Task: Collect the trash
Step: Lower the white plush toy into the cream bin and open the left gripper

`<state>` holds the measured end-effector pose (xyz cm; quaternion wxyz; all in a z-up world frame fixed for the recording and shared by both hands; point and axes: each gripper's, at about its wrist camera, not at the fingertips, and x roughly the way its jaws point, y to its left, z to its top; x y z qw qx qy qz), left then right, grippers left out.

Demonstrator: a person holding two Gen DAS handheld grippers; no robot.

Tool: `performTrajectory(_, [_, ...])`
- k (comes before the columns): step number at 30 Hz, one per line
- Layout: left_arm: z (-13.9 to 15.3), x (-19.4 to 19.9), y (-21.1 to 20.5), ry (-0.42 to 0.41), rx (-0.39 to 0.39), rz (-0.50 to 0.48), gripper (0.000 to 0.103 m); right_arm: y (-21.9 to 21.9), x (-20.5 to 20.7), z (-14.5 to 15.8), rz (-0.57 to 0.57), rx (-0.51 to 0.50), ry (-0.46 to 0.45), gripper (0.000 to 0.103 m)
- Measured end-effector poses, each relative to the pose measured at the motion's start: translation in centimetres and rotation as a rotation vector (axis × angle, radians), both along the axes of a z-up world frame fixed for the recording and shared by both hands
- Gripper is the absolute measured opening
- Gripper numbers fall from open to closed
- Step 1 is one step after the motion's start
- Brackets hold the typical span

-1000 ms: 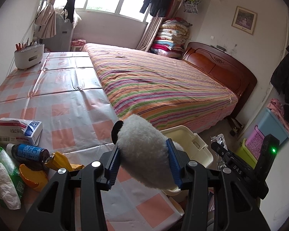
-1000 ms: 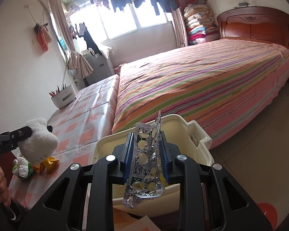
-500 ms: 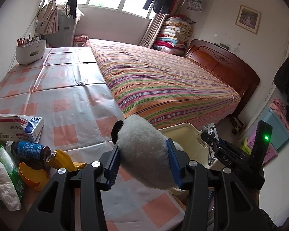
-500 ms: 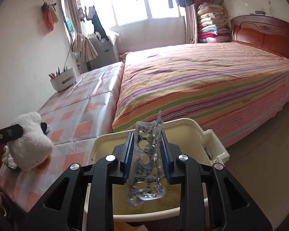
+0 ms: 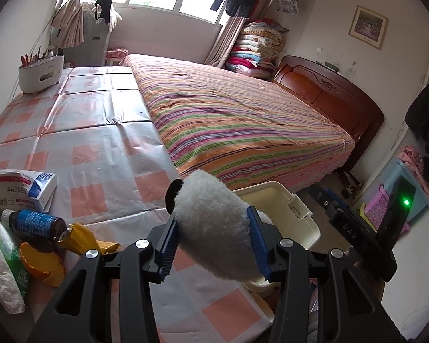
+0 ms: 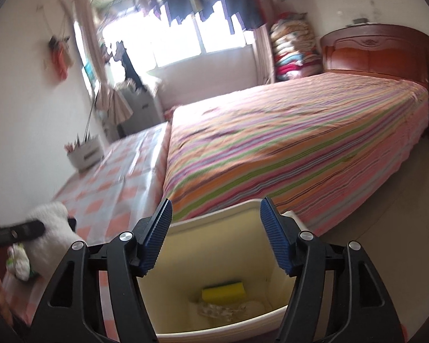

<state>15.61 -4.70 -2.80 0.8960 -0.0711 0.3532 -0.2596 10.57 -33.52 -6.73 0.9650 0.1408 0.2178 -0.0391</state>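
My left gripper (image 5: 211, 243) is shut on a white plush toy (image 5: 208, 205) with a black ear, held above the table's near corner. The jaws of my right gripper (image 6: 217, 208) are opening above the cream trash bin (image 6: 214, 220), with nothing between them. A silver blister pack (image 6: 217, 310) lies at the bin's bottom beside a yellow sponge (image 6: 223, 294). On the table at the left lie a crumpled box (image 5: 23, 188), a brown bottle (image 5: 34, 223), a yellow wrapper (image 5: 83, 237), an orange peel (image 5: 43, 265) and a plastic bag (image 5: 3, 271).
The checked tablecloth (image 5: 100, 131) butts against a striped bed (image 5: 243, 114). A white caddy (image 5: 41, 73) with pens stands at the table's far end. Coloured baskets (image 5: 386, 203) sit on the floor at the right, beyond the bin (image 5: 277, 200).
My right gripper has opened and the blister pack has dropped from it into the bin. The left gripper keeps its hold on the plush toy and has hardly moved.
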Motion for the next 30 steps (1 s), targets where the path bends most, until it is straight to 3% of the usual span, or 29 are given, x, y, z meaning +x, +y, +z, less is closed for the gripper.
performTrajectory(7, [-0.7, 1.7, -5.2, 0.025, 0.047, -0.069, 0.044, -2.9, -2.4, 0.7, -0.103, 0.062, -0.071, 0.069])
performTrajectory(17, [-2.5, 3.7, -11.0, 0.082, 0.083, -0.139, 0.052, -5.3, -3.9, 0.5, -0.151, 0.141, -0.105, 0.069])
performTrajectory(19, [-2.9, 4.0, -11.6, 0.100, 0.090, -0.147, 0.067, -5.3, -4.0, 0.5, -0.155, 0.143, -0.109, 0.070])
performTrajectory(21, [-3.2, 4.1, -11.7, 0.114, 0.096, -0.144, 0.075, -5.2, -3.9, 0.4, -0.154, 0.146, -0.112, 0.070])
performTrajectory(30, [-2.2, 2.8, -8.2, 0.069, 0.138, -0.098, 0.077, -4.0, -3.1, 0.4, -0.133, 0.140, -0.111, 0.076])
